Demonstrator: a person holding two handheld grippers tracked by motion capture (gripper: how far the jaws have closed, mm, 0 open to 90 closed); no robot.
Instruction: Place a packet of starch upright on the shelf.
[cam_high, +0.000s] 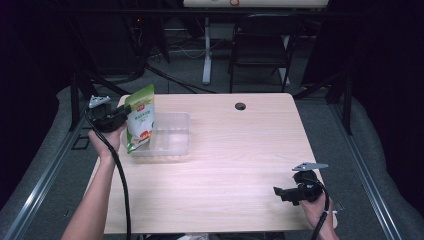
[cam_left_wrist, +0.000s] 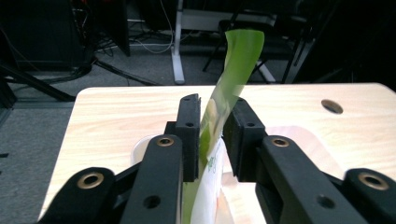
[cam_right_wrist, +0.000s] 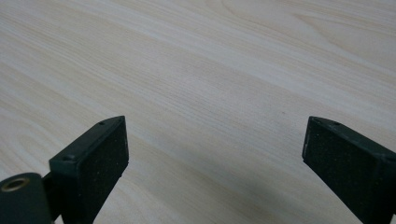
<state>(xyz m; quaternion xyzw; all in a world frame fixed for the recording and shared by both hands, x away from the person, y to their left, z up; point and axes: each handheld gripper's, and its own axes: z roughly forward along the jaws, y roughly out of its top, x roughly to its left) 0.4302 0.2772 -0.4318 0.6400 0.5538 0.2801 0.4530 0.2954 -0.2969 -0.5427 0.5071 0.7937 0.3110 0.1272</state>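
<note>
Green-white pouch (cam_high: 140, 119) upright, bottom in clear tray (cam_high: 172, 150)

— What is sitting between the black jaws of the left gripper (cam_left_wrist: 212, 140)?
— A green and white pouch (cam_left_wrist: 219, 116) is standing edge-on in the gap, its green top curling up past the pads.
— Are the pads pressing it?
— A slight gap is showing on both sides; below, a clear container (cam_left_wrist: 299, 140) is lying on the wooden table (cam_left_wrist: 116, 116).

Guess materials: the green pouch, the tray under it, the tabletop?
Green pouch: looks like glossy printed plastic film; thin, curls at the top.
Tray: seemingly clear rigid plastic; the table shows through its walls.
Tabletop: pale wood-grain, matte, probably laminate; solid wood can't be ruled out.
</note>
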